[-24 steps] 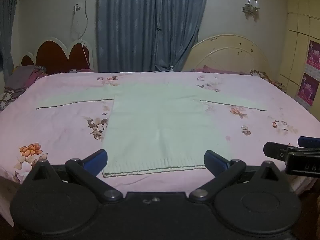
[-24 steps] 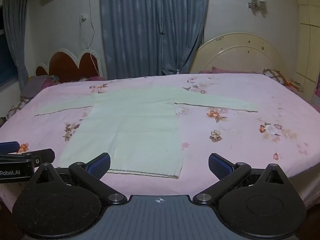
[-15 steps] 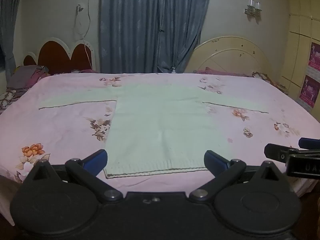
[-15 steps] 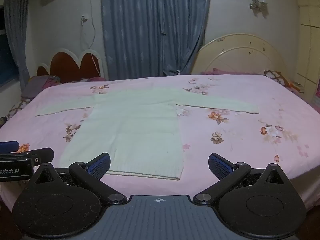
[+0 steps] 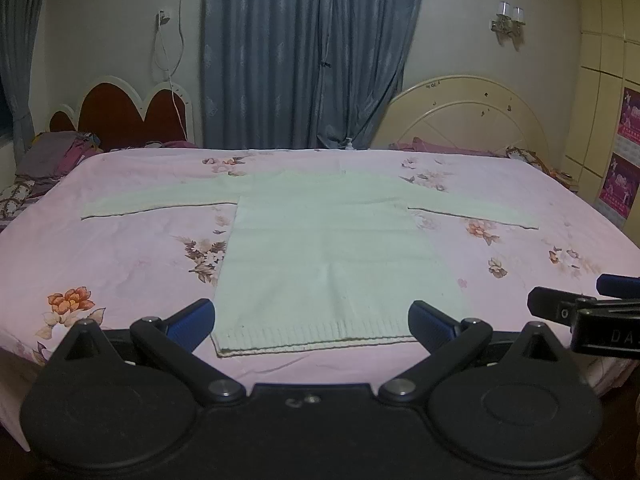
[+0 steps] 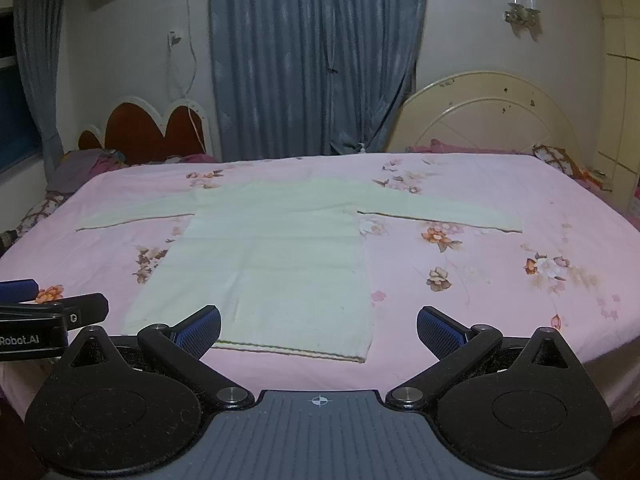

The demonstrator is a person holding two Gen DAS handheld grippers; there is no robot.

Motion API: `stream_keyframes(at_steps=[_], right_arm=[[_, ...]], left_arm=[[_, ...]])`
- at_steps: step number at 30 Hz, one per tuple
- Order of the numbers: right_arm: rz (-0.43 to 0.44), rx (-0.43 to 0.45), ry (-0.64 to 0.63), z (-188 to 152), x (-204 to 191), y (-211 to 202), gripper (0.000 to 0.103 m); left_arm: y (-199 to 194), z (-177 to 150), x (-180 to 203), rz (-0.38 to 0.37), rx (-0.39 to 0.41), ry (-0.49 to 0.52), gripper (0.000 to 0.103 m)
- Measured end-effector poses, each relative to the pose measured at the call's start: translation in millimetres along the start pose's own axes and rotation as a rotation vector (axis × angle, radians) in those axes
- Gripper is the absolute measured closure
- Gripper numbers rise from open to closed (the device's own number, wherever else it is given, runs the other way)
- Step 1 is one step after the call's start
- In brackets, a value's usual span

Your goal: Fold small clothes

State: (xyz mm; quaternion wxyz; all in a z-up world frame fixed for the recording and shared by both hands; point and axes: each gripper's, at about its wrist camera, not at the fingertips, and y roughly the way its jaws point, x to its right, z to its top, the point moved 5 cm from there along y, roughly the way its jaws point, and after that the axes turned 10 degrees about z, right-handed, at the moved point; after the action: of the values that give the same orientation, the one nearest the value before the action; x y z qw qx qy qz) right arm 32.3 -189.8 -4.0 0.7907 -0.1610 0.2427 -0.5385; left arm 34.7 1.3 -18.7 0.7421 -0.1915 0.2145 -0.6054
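A pale green knit sweater (image 5: 332, 252) lies flat on the pink floral bed, hem toward me, both sleeves spread out to the sides; it also shows in the right wrist view (image 6: 272, 264). My left gripper (image 5: 312, 320) is open and empty, hovering just before the hem with the hem between its blue pads. My right gripper (image 6: 319, 330) is open and empty, near the hem's right corner. The right gripper shows at the right edge of the left wrist view (image 5: 580, 312). The left gripper shows at the left edge of the right wrist view (image 6: 44, 312).
The bed (image 5: 120, 264) has a pink flowered sheet. Two headboards, red (image 5: 128, 116) and cream (image 5: 472, 120), stand at the far side before blue curtains (image 5: 304, 56). Bedding is piled at the far left (image 5: 48, 160). A wardrobe (image 5: 612, 120) stands at the right.
Both views have tilted slightly so the bed and sweater sit a little lower in frame. Both grippers stay open and the sweater has not moved.
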Motion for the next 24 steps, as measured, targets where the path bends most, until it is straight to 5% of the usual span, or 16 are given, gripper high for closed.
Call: stream_keyframes(at_steps=[24], right_arm=[[0.003, 0.006, 0.000, 0.6, -4.7, -2.6, 0.000]], left_arm=[[-2.2, 1.5, -4.1, -0.001, 0.003, -0.007, 0.000]])
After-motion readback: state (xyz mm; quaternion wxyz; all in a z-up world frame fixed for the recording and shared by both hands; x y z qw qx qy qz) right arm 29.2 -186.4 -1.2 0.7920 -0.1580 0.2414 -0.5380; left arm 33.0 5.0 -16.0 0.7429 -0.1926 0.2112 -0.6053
